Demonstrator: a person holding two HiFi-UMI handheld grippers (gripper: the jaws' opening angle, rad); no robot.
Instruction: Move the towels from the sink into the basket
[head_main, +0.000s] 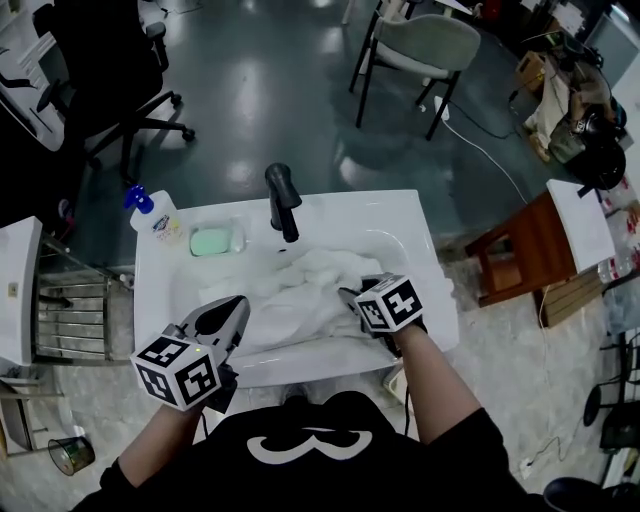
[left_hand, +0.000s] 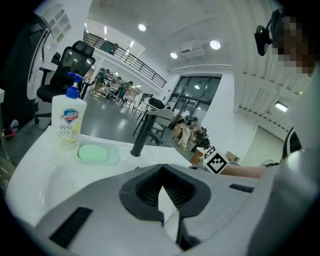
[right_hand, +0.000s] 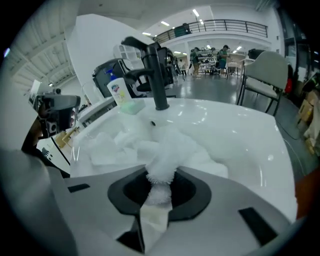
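White towels (head_main: 300, 285) lie bunched in the basin of the white sink (head_main: 420, 215). My right gripper (head_main: 350, 295) reaches down into the basin on the right side of the pile. In the right gripper view the right gripper (right_hand: 159, 187) is shut on a fluffy fold of towel (right_hand: 165, 150), which rises out of the pile into the jaws. My left gripper (head_main: 235, 310) hovers over the sink's front left rim, apart from the towels. Seen from the left gripper view, the left gripper (left_hand: 161, 186) is shut with nothing in it. No basket shows in any view.
A black faucet (head_main: 283, 200) stands at the back of the sink, beside a green soap dish (head_main: 217, 241) and a pump bottle (head_main: 155, 215). A metal rack (head_main: 70, 310) is left of the sink, a wooden stool (head_main: 525, 245) right, chairs (head_main: 420, 50) behind.
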